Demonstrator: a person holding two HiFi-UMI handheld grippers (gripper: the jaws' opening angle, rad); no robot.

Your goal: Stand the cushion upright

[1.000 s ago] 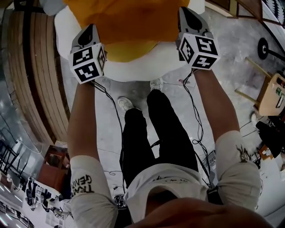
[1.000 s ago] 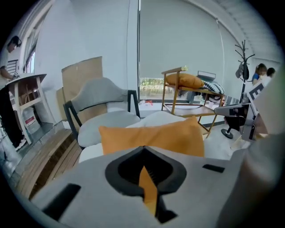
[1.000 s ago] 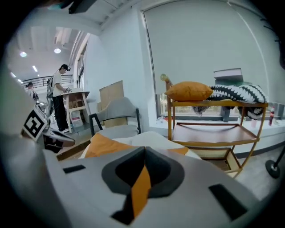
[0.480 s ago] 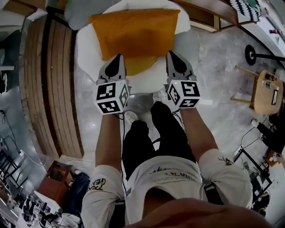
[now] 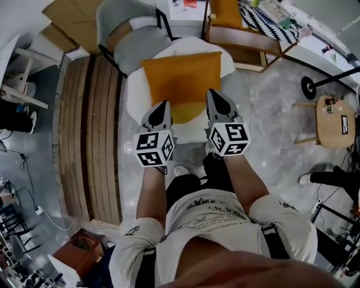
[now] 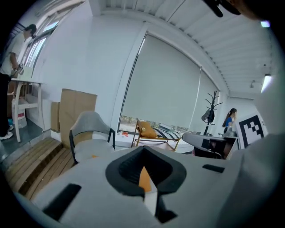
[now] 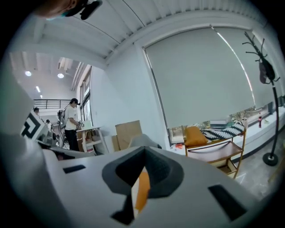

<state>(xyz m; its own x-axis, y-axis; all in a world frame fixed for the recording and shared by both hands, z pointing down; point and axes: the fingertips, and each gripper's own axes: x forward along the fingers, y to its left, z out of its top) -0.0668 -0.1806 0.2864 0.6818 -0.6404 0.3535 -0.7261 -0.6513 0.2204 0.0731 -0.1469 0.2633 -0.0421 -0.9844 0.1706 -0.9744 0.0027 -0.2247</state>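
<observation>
Head view: the orange cushion [image 5: 181, 79] sat on a white round seat [image 5: 134, 97], with the left gripper [image 5: 163, 105] and right gripper [image 5: 213, 94] at its near edge. Left gripper view: the fingers were clamped on a sliver of the cushion. Right gripper view: the fingers pinched it likewise.

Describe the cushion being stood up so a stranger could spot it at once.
Start at the round white seat beside the grey armchair. On it sits the square orange fabric cushion, near edge pinched by the left gripper and right gripper; the other orange cushion lies on the wooden chair behind.
</observation>
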